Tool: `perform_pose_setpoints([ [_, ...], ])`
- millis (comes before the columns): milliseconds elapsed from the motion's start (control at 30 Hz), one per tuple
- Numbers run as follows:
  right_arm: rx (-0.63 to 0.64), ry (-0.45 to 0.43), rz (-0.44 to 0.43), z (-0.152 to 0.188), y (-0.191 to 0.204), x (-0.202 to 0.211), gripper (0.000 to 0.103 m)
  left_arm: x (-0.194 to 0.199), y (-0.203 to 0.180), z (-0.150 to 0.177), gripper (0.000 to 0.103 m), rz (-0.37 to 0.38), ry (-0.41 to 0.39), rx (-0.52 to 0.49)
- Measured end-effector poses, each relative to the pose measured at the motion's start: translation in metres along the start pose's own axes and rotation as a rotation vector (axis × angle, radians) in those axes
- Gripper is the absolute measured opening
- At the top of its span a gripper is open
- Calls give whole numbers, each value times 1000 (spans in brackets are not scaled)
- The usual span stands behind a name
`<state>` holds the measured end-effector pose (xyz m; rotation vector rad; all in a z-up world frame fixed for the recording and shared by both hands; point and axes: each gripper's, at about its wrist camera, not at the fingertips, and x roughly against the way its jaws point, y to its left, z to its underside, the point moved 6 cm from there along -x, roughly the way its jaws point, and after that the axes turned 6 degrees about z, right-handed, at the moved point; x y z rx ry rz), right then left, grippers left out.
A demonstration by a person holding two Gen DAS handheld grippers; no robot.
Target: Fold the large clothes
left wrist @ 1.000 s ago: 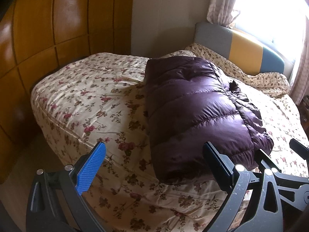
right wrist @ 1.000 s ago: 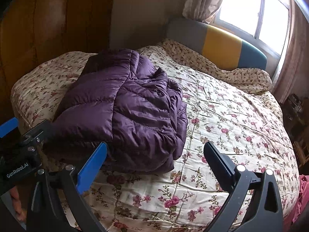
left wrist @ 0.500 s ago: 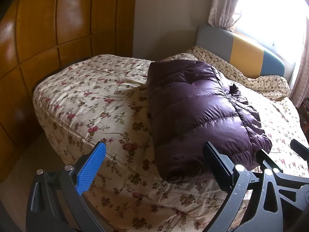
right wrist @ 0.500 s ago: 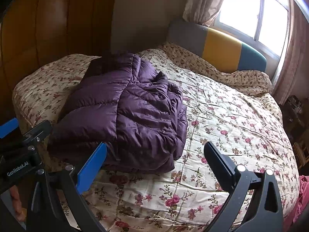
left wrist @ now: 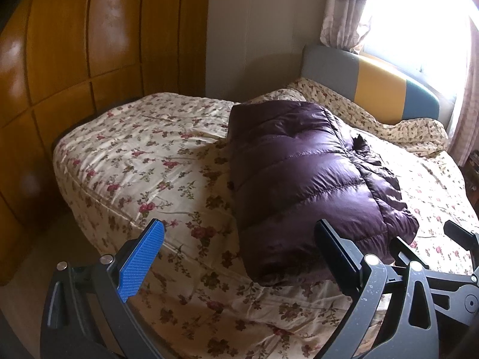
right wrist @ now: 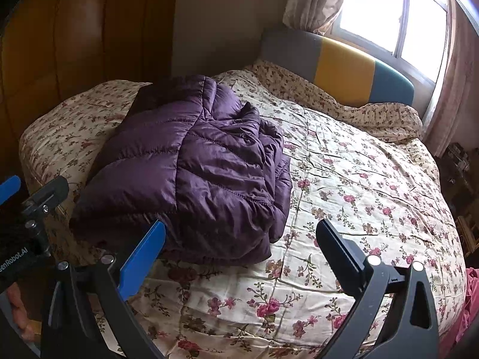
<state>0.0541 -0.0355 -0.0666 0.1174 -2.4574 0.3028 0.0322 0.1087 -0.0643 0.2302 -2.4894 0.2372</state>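
Folded purple quilted down jacket [left wrist: 302,179] on floral-quilted bed [right wrist: 374,197]; multicoloured padded headboard [right wrist: 344,68] beyond it. Left gripper [left wrist: 239,257] and right gripper [right wrist: 239,254]: jaws apart, empty.

Daylight from the window [right wrist: 398,21] at upper right is the only light source in both views. In the left wrist view it is blown out to pure white, bleeding over the curtain [left wrist: 350,9] and washing out the headboard [left wrist: 386,89]; in the right wrist view the panes still show some frame detail. Glossy wardrobe doors [left wrist: 89,30] carry soft reflected highlights. The purple down jacket [left wrist: 302,176] has sheen on its top and throws a shadow leftward onto the floral bedspread [left wrist: 134,161]. Left side of the room is dim, darker in the right wrist view. Strong fisheye bending at the edges, black vignette in the corners. Focus is fairly sharp, with slight softness and noise in the shadows.
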Motion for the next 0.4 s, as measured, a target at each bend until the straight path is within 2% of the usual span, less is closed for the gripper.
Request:
perform_pose_setpoints([
  [400,-20,3,-7,1,-5,-1,100,-5,1,3,99,8,30,11],
])
